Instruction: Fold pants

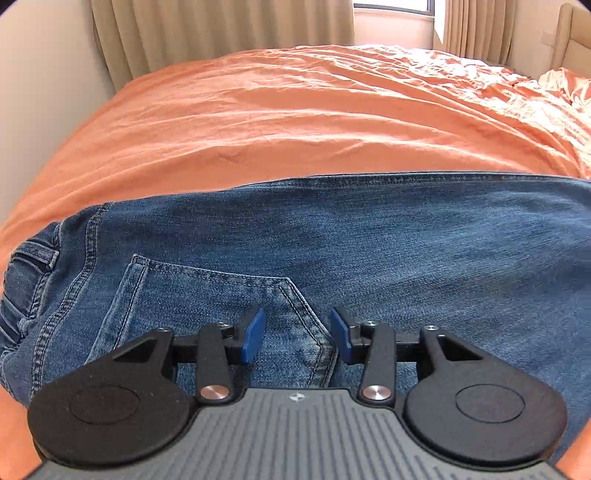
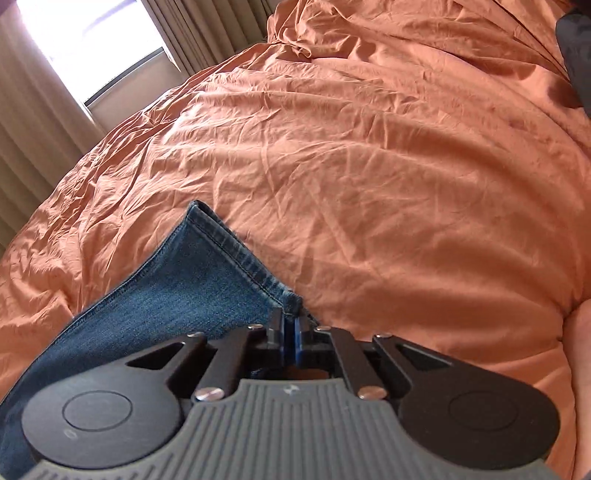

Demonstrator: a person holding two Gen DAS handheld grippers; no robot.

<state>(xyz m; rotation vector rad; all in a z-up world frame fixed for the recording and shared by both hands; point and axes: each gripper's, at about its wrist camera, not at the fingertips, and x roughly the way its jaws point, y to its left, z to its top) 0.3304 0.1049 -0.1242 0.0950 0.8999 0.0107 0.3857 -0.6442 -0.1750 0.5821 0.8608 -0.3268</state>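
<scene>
Blue pads of the right gripper (image 2: pixel 290 334) are pinched closed on the hem corner of the jeans (image 2: pixel 207 273), lower centre of frame. Left gripper (image 1: pixel 299 334) fingers stand apart over the back pocket (image 1: pixel 221 295), gripping nothing. Jeans lie flat across the orange bed cover (image 1: pixel 295 122).

Daylight only, from a bright window (image 1: pixel 393 18) between beige pleated curtains (image 1: pixel 221 26) beyond the bed's far edge. In the right wrist view the window (image 2: pixel 92 48) is blown out to white glare. The wrinkled orange bedsheet (image 2: pixel 369 147) shows raking creases and a soft shadow near its right edge. Faded blue denim pants (image 1: pixel 369 240) are evenly lit and slightly smeared toward the right. Strong fisheye bowing; dark vignetted corners.
</scene>
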